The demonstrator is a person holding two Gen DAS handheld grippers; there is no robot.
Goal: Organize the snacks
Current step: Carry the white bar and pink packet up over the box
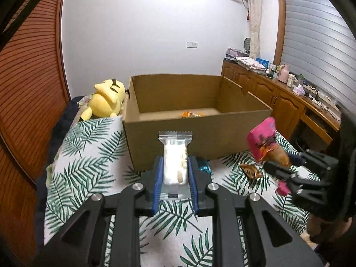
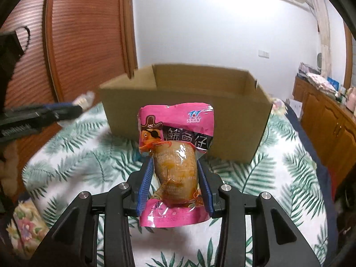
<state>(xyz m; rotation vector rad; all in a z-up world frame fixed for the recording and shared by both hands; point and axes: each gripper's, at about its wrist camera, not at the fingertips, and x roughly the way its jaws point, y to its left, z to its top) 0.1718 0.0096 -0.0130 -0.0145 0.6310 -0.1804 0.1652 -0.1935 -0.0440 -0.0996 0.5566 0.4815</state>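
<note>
Left gripper (image 1: 175,175) is clamped on a clear-wrapped white snack (image 1: 175,162), blue pads squeezing its sides; the packet's long axis runs straight out along the fingers, crimped end forward. Right gripper (image 2: 175,184) grips a pink squid pouch (image 2: 175,155) the same way, pads on its bulging brown middle, pink header forward and up. Both loads are held off the leaf-print cover (image 1: 89,166).

Outward from each claw: the open cardboard box (image 1: 195,131) sits dead ahead, near wall facing both grippers, its top rim about level with the packet tips. From the left view the opening shows, with an orange snack (image 1: 191,114) already on the floor. Left gripper looks slightly nearer and more centred on the box; the right comes in toward its right corner.

Loose wrappers remain by the box's near wall: a teal one (image 1: 204,168), a brown one (image 1: 250,170). Yellow plush (image 1: 106,100) beside the box's left wall.

Likely next: carry over the near wall and drop.
</note>
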